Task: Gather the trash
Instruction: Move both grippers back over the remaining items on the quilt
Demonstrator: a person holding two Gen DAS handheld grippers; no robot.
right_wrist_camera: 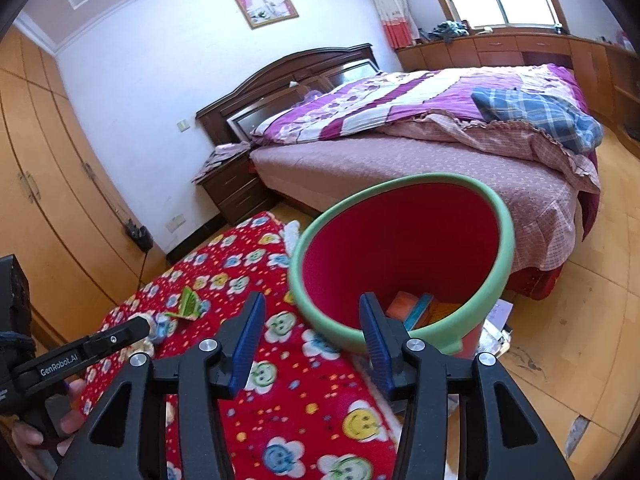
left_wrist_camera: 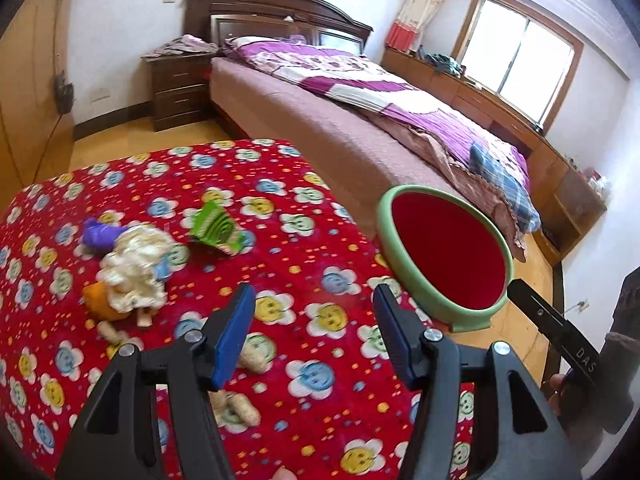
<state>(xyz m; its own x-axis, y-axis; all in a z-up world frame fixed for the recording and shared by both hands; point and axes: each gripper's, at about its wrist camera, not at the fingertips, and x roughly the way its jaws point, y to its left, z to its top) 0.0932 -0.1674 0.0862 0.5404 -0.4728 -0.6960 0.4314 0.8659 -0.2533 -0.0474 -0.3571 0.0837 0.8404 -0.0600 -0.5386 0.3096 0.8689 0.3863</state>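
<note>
Plainly, both claws carry nothing: the left gripper (left_wrist_camera: 314, 294), low in the middle of its own view, stands wide apart over the red flowered cloth (left_wrist_camera: 304, 248), and the right gripper (right_wrist_camera: 310, 306), low centre in its view, has its jaws apart and empty, one blue pad lying across the near rim of the bin (right_wrist_camera: 348, 330). The trash still on the cloth sits to the left of the left claw: a crumpled white wrapper (left_wrist_camera: 134, 266) on top of an orange scrap (left_wrist_camera: 102, 300), a purple scrap (left_wrist_camera: 98, 234) just above them, a green packet (left_wrist_camera: 214, 228) toward the middle, and peanut shells (left_wrist_camera: 236, 408) low in the frame, close under the left finger. The bin, red inside with a green rim, hangs past the right edge of the cloth and already holds a few pieces at its bottom. The risks from here, as I judge them: the heap is tangled, so a wide grab may lift the wrapper and drop the scraps under it; the shells are small and may slip out between the pads; and the right claw is so near the rim that a careless push could tip the bin off the edge onto the floor.
</note>
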